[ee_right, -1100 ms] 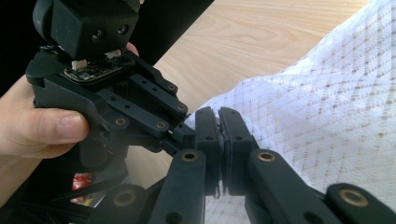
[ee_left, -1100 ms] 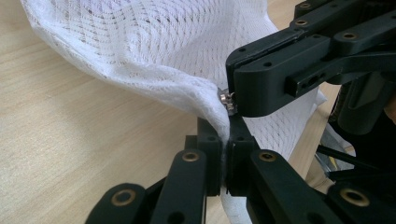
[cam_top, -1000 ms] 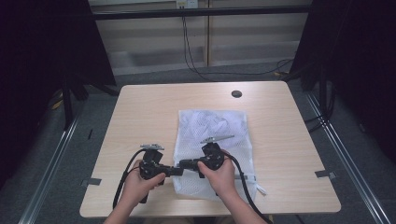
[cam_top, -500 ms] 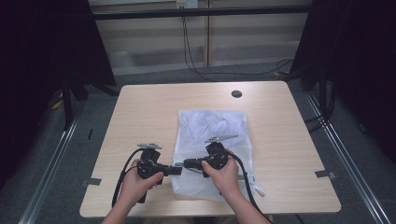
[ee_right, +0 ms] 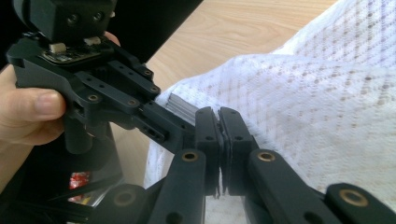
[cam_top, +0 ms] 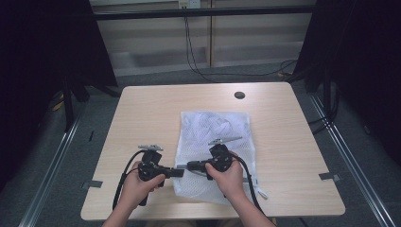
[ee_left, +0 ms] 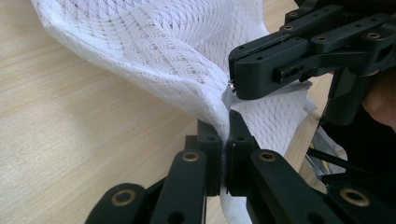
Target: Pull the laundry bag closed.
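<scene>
left gripper (ee_left: 225,140): we have its jaws clamped on the near-left edge of the white mesh laundry bag (cam_top: 215,142), fabric pinched between the pads.
right gripper (ee_right: 219,128): clamped too, biting the same edge right beside the left one; what looks like a small metal zipper tab sits at its tips, though we can't tell for certain.
bag: lies flat on the wooden table (cam_top: 142,109), near-centre, something white bunched inside; a cord with a tab trails off its near-right corner.
step: we judge both grips are set at the zipper end, pull not started.
next: we'd hold one side still, draw the other along the edge, keep the mesh taut so it doesn't snag.
</scene>
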Demonstrator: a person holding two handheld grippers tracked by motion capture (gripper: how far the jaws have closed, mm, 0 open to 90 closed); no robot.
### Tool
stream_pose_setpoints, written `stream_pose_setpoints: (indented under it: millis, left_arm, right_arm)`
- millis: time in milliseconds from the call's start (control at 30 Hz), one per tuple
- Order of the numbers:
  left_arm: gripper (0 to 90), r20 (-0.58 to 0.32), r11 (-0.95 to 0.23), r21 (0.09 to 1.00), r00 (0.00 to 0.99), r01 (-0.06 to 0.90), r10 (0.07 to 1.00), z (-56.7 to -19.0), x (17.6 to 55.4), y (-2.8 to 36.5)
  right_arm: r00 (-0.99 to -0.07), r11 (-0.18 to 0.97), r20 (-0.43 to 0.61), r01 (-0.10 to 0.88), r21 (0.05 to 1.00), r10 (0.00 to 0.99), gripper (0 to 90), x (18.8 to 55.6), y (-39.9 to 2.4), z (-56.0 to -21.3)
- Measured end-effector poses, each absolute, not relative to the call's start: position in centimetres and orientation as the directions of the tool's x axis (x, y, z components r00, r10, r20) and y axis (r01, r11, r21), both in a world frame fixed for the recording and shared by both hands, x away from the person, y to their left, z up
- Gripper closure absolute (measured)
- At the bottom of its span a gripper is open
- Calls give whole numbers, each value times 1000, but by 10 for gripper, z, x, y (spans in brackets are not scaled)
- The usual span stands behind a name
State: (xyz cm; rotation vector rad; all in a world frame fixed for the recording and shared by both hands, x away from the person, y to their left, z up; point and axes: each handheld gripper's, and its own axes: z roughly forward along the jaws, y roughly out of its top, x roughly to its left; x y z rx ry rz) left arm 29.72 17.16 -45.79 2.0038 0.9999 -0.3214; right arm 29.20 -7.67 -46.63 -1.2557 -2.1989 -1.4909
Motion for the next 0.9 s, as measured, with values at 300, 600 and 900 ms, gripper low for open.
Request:
stream_pose_setpoints:
  millis: [300, 600, 900]
  left_arm:
    - [874, -553, -313, 575, 642, 756, 532, -457, 297, 173]
    - [874, -555, -307, 577, 639, 757, 532, -456, 297, 173]
    - [874, -560, -311, 573, 639, 758, 528, -456, 297, 175]
  right_arm:
    - [-616, 133, 581, 739, 661, 532, 880, 292, -80, -466]
    - [-609, 128, 584, 743, 657, 537, 880, 291, -86, -467]
    - [-609, 128, 580, 741, 659, 541, 880, 290, -90, -468]
